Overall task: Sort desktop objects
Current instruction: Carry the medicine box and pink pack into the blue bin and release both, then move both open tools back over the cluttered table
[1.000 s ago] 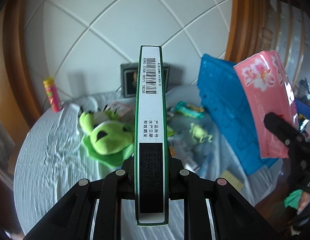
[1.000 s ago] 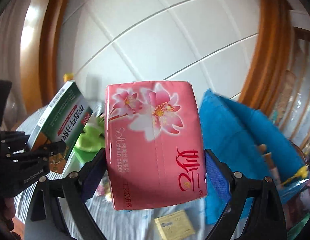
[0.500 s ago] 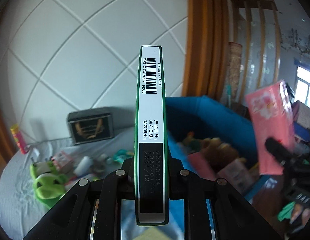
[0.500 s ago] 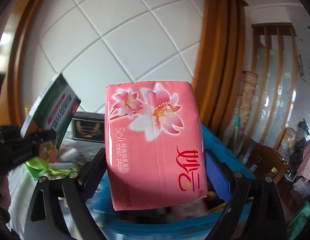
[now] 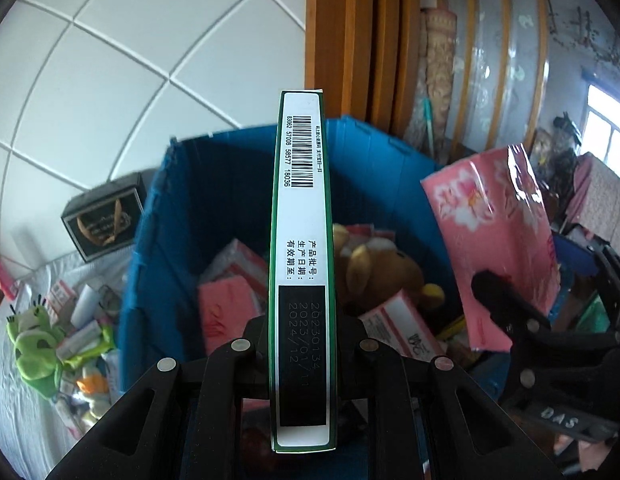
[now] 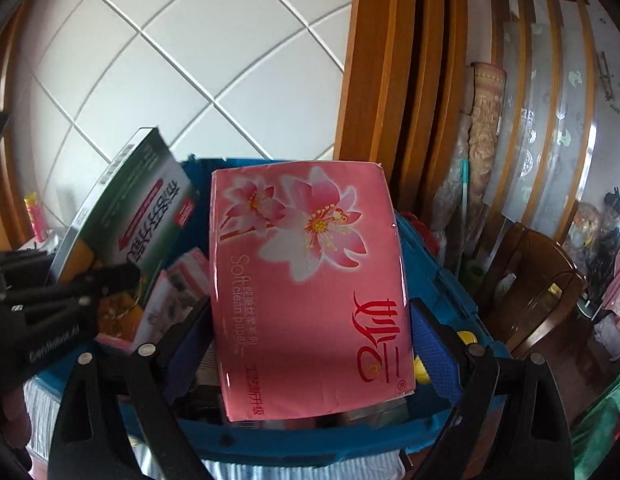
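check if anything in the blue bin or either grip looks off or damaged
Nothing looks damaged. The green box sits straight in the left gripper, the pink tissue pack slightly tilted in the right gripper. The blue bin is just a loose jumble.

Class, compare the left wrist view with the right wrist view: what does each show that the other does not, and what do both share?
Only the left wrist view shows the green frog plush, the black box by the wall and the brown teddy inside the bin.

Only the right wrist view shows the dark wooden chair and the tissue pack's printed front.

Both show the blue bin, the green box clamped in the left gripper, and the pink tissue pack clamped in the right gripper.
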`<state>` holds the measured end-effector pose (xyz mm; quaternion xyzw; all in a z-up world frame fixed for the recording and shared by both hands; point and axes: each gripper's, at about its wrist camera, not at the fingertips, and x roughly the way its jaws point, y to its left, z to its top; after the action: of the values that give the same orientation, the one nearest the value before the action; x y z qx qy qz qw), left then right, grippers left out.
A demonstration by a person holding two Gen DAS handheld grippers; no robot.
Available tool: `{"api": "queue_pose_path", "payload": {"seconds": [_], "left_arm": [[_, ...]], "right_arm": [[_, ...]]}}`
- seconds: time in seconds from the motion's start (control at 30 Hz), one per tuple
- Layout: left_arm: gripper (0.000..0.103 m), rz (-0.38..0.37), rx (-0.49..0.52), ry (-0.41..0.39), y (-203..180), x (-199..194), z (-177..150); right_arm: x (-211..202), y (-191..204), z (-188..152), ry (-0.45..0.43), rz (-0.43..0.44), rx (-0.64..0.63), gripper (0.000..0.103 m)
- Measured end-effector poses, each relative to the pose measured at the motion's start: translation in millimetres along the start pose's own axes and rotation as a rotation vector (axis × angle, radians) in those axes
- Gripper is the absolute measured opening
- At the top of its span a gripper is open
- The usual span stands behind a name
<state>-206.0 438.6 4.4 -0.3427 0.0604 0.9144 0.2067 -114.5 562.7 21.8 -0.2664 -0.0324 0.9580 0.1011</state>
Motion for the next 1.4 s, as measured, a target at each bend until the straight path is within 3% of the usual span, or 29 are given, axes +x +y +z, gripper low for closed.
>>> {"api": "queue_pose_path", "payload": {"seconds": [0.3, 0.33, 0.37, 0.43, 0.47, 0.53, 0.77, 1.4], "left_arm": [[0.021, 0.02, 0.004, 0.001, -12, 8, -1], [0.028, 0.024, 0.008, -0.007, -12, 7, -1], [0.042, 0.032, 0.015, -0.019, -14, 5, -1], [0.063, 0.049, 0.023, -0.049, -15, 0, -1], [0.067, 0.056, 0.027, -0.064, -16, -3, -1], [0.067, 0.062, 0.037, -0.08, -19, -9, -1], [0.08, 0.056, 0.033, -0.098, -16, -26, -4], [0.084, 0.054, -0.027, -0.12, 25, -71, -22]], "right_arm": [[27, -17, -5, 0.037, 0.004, 0.007, 0.094], [29, -18, -4, 0.039, 0.008, 0.005, 0.095], [31, -20, -3, 0.04, 0.013, 0.003, 0.095], [32, -23, -2, 0.03, 0.007, -0.003, 0.096], [31, -24, -1, 0.023, 0.001, -0.005, 0.096], [28, -27, 1, 0.008, -0.003, 0.001, 0.103], [7, -26, 1, -0.024, -0.015, 0.02, 0.103], [-33, 5, -4, -0.046, 0.011, 0.012, 0.103]]}}
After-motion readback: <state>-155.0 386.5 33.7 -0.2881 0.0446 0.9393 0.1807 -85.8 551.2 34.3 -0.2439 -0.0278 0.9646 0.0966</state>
